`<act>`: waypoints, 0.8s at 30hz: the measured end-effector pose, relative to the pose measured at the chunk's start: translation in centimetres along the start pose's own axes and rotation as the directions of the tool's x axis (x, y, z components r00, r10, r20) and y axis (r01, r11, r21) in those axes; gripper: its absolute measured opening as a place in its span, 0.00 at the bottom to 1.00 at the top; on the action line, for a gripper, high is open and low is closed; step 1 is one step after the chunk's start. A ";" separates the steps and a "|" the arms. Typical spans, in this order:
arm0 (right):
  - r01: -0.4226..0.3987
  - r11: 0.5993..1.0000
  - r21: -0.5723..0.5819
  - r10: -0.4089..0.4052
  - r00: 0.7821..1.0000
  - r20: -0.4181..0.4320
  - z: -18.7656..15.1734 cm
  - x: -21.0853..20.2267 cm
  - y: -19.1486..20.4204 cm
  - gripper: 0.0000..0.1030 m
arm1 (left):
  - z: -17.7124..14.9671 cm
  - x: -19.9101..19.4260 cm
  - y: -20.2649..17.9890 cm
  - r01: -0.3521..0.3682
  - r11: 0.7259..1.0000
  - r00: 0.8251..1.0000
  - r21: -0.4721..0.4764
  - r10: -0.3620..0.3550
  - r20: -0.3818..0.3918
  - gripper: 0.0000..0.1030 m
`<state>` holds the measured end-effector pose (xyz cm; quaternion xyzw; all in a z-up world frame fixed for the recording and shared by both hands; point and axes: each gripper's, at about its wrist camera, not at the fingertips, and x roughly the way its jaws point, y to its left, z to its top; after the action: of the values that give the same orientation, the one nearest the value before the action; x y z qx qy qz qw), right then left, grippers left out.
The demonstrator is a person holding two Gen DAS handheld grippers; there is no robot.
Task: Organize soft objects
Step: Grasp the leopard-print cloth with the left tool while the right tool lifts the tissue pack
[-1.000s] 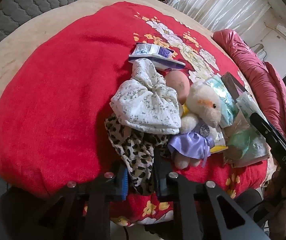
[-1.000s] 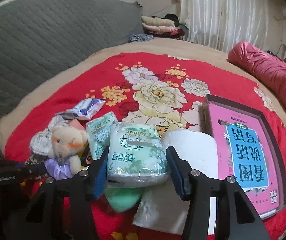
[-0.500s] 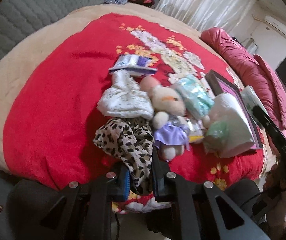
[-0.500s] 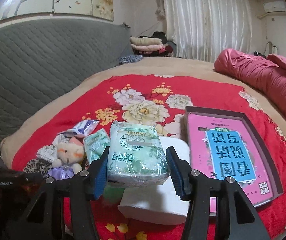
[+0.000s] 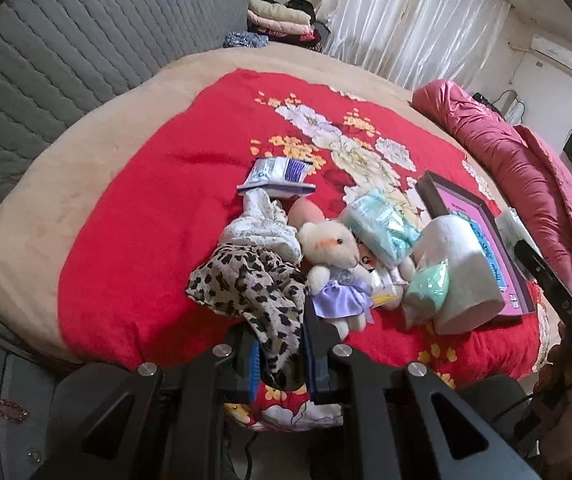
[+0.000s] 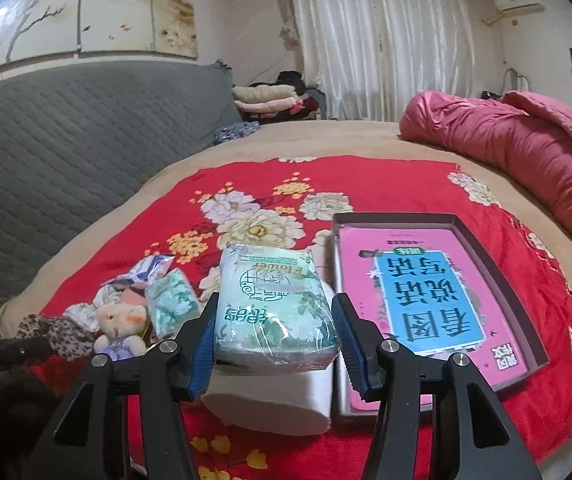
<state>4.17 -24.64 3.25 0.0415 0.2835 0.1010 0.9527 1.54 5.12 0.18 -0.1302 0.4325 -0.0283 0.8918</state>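
My left gripper (image 5: 282, 356) is shut on a leopard-print cloth (image 5: 246, 284) at the near edge of the red blanket (image 5: 134, 208). Beside the cloth lie a white floral cloth (image 5: 262, 224), a white teddy in a purple dress (image 5: 334, 264), a teal tissue pack (image 5: 382, 224), a mint pouch (image 5: 426, 284) and a white paper roll (image 5: 462, 272). My right gripper (image 6: 274, 340) is shut on a green tissue pack (image 6: 274, 312), held above the paper roll (image 6: 274, 404). The teddy (image 6: 120, 328) shows at its left.
A box with a pink and blue book (image 6: 430, 304) lies right of the roll. A blue and white packet (image 5: 278, 176) lies farther back. A pink quilt (image 6: 518, 152) runs along the right. A grey quilted headboard (image 6: 66, 148) stands at the left.
Both grippers have pulled back and up from the pile. The left one drags the leopard cloth out toward the near edge. The right one has lifted the green tissue pack higher.
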 end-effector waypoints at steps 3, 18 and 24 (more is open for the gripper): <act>0.015 0.999 0.028 -0.016 1.000 0.011 0.0 -0.4 -0.7 0.54 | -0.1 -0.6 -0.7 0.018 1.000 1.000 0.013 -0.018 0.003 0.16; 0.114 0.990 0.081 -0.120 0.991 0.065 0.4 -1.8 -3.6 0.54 | -0.4 -2.3 -5.8 0.072 0.992 0.997 0.108 -0.076 0.033 0.16; 0.217 0.966 0.144 -0.231 0.969 0.092 0.3 -2.6 -6.3 0.54 | -0.3 -2.4 -8.4 0.119 0.983 0.992 0.139 -0.125 0.031 0.16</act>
<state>3.24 -31.41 4.04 0.0777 0.2407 -0.0288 0.9671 0.34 -2.60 4.02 -0.0955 0.4032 -0.1099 0.9035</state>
